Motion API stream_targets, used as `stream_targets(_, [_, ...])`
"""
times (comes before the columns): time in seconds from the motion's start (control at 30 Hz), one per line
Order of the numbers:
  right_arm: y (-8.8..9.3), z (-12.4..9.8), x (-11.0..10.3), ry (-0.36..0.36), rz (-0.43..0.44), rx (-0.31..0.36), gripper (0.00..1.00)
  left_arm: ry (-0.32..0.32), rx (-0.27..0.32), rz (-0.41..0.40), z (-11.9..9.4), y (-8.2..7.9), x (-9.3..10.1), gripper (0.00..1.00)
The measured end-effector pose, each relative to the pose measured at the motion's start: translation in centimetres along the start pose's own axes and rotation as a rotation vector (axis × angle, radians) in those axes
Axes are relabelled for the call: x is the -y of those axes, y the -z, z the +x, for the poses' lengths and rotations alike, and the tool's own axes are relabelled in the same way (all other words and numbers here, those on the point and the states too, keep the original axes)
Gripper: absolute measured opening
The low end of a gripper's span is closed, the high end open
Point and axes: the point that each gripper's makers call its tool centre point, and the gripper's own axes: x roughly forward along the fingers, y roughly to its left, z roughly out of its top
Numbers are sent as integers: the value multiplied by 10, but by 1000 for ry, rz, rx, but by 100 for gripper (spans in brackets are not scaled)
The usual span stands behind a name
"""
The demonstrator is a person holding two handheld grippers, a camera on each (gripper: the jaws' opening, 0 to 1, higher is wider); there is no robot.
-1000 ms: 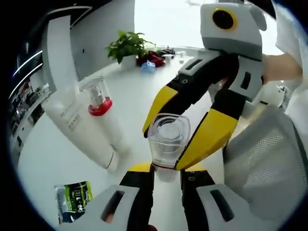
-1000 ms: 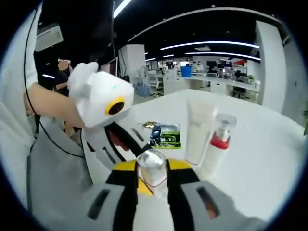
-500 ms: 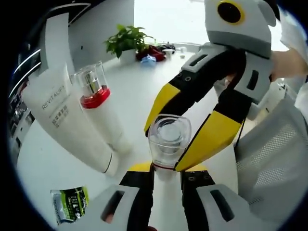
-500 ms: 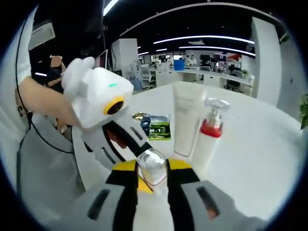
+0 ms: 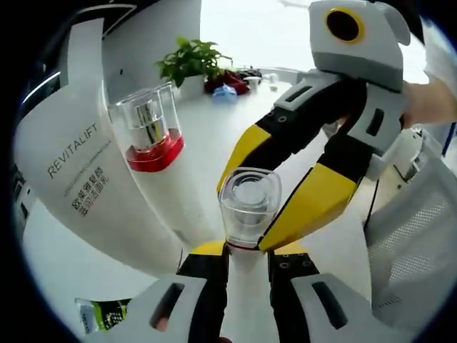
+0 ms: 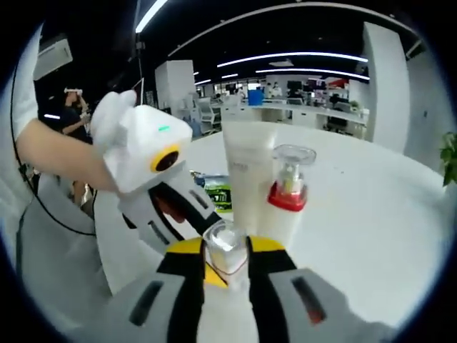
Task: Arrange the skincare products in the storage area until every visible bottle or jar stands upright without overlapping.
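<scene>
Together, both grippers are clamping one clear-capped bottle (image 5: 248, 207).
Left gripper (image 5: 246, 257) and right gripper (image 5: 275, 196) are pinching it above the tabletop (image 6: 371, 221), beside a white tube (image 5: 78, 179) and red-collared pump bottle (image 5: 150, 136).

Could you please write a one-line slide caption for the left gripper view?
Both grippers clamp a clear-capped bottle beside a white tube and a red-collared pump bottle.
</scene>
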Motion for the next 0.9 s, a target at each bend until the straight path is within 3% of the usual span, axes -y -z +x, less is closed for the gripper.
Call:
stream_targets(0.27, [5,2,15,18,-7,-15,22,-13,9,9,7,-6,-10,18])
stream_targets(0.9, [10,-2,21,47,26,-26,28,-1,-8,46,15,-10,-10,18])
